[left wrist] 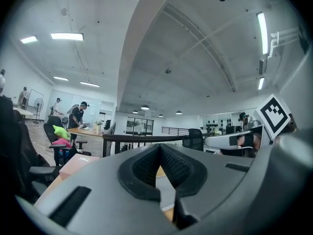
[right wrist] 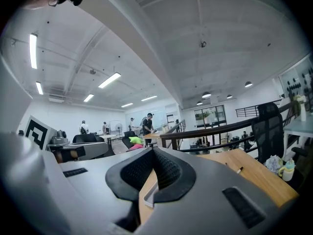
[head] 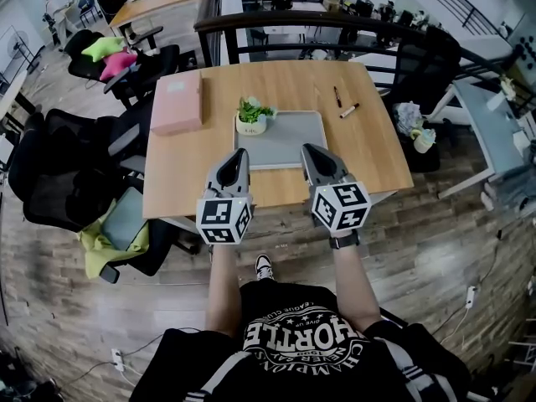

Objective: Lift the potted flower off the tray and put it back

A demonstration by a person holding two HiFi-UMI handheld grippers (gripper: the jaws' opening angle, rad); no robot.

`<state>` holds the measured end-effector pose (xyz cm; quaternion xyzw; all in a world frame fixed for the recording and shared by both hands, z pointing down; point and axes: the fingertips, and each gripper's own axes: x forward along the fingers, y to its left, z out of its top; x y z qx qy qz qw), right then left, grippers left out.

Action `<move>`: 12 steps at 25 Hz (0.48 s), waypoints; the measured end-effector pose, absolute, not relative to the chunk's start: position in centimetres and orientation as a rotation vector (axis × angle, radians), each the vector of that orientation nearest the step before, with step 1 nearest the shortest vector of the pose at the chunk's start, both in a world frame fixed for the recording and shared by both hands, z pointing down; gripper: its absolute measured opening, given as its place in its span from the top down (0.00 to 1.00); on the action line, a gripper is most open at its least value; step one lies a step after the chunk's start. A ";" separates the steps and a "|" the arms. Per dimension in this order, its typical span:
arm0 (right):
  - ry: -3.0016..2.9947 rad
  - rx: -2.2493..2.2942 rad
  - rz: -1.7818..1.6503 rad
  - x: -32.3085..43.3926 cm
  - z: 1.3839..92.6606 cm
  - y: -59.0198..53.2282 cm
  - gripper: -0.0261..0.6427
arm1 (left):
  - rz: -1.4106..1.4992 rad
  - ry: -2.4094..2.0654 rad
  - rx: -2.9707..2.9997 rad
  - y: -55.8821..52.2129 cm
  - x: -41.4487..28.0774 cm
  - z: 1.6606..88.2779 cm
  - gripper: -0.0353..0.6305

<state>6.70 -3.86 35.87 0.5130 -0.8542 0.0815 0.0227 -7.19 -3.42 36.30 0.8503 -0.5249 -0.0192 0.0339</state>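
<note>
A small potted flower, green leaves in a white pot, stands on the far left corner of a grey tray in the middle of the wooden table. In the head view my left gripper hovers over the tray's near left edge, short of the pot. My right gripper is over the tray's near right part. Both are shut and hold nothing. In the left gripper view the pads meet, and in the right gripper view the pads also meet; the pot is hidden in both.
A pink box lies at the table's left side. Two pens lie at the far right of the table. Black office chairs crowd the left, a dark railing runs behind the table, and another desk stands at the right.
</note>
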 end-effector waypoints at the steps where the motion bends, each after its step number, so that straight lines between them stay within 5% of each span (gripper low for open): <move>1: -2.644 1.590 0.253 6.5 35.9 -4.2 0.93 | -0.055 -1.610 2.620 -3.8 -7.3 36.4 0.92; 12: -2.646 1.570 0.233 3.2 36.0 -7.6 0.93 | -0.031 -1.592 2.675 -6.8 -9.4 36.3 0.92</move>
